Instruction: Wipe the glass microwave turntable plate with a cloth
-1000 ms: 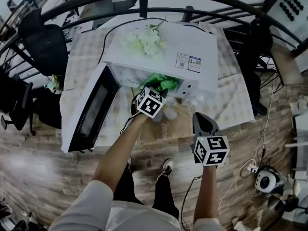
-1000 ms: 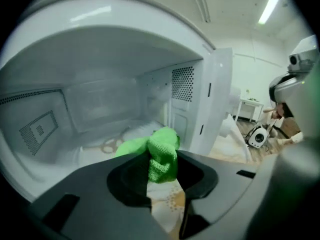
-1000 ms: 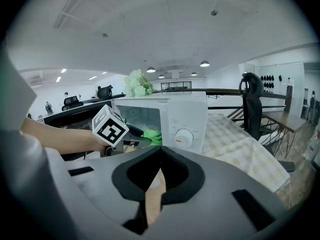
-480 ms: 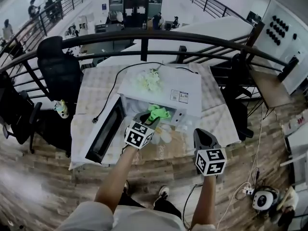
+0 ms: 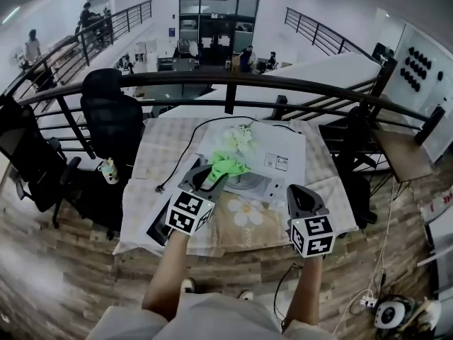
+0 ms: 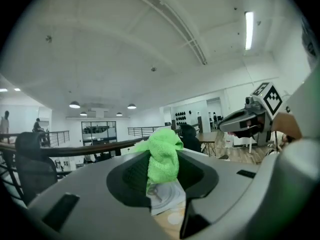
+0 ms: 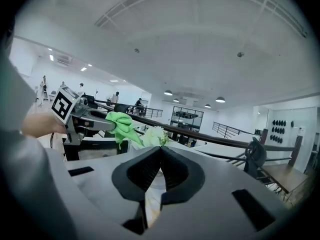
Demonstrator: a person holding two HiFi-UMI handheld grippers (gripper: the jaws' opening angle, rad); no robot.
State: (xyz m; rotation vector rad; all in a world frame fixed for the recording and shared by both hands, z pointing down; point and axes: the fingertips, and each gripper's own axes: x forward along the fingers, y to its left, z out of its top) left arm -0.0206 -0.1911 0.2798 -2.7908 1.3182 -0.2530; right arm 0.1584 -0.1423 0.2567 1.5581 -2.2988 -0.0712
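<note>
My left gripper (image 5: 214, 173) is shut on a bright green cloth (image 5: 226, 166) and holds it up in front of the open white microwave (image 5: 277, 154). In the left gripper view the cloth (image 6: 162, 156) bunches between the jaws, and below it shows a round pale disc that looks like the glass turntable plate (image 6: 167, 196). In the head view the plate (image 5: 248, 182) is only a dim grey round at the microwave's mouth. To the right, my right gripper (image 5: 298, 191) is shut and empty, its jaws (image 7: 161, 153) pressed together, apart from the microwave.
White flowers (image 5: 238, 137) lie on top of the microwave. Its door (image 5: 157, 232) hangs open at the left, and a black cord (image 5: 180, 158) trails across the daisy-print tablecloth (image 5: 248, 214). A black office chair (image 5: 110, 119) and a dark railing (image 5: 233, 82) stand behind the table.
The head view has tilted up and now takes in the hall. My left gripper, with the cloth in it, has come back out of the microwave's mouth. The right gripper has stayed shut.
</note>
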